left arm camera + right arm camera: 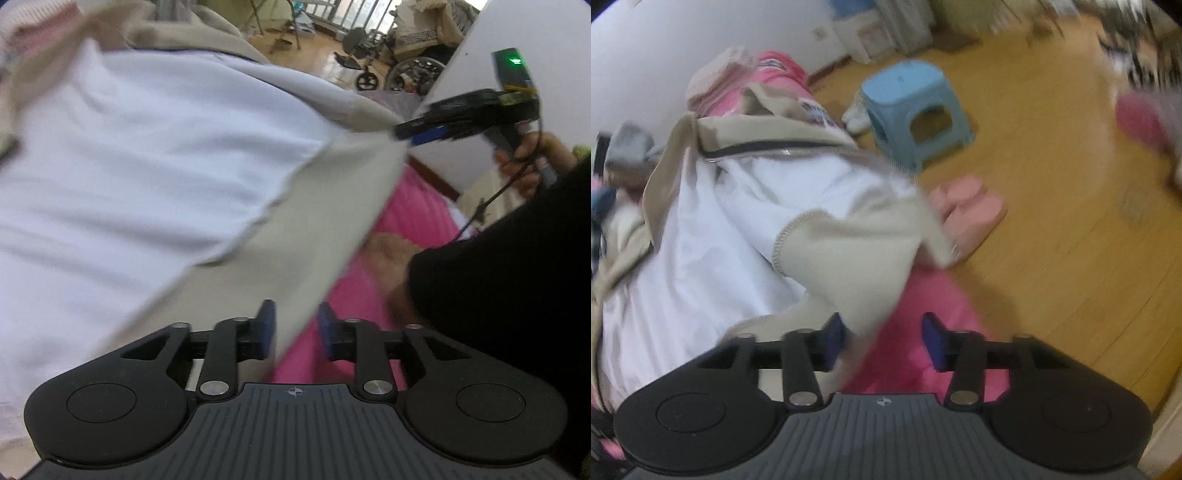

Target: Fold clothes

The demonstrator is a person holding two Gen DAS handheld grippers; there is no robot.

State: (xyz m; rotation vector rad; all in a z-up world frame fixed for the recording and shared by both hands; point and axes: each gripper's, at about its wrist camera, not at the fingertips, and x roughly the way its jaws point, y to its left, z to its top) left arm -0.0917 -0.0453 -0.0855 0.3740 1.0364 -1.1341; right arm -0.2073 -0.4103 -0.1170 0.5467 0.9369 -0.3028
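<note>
Beige jacket [332,206] with white lining [140,155] lies spread on the pink bed cover [417,206], filling the left wrist view from 9 to 12 o'clock. Left gripper [293,328] at 6 o'clock: fingers spread, hem edge between them, not pinched. In the right wrist view, flipped beige flap [849,251] sits centre; right gripper [882,341] at 6 o'clock, fingers spread, cloth brushing the left finger, nothing gripped. Step looks like between folds, hem let go. Next likely needs a fresh pinch on an edge.
</note>
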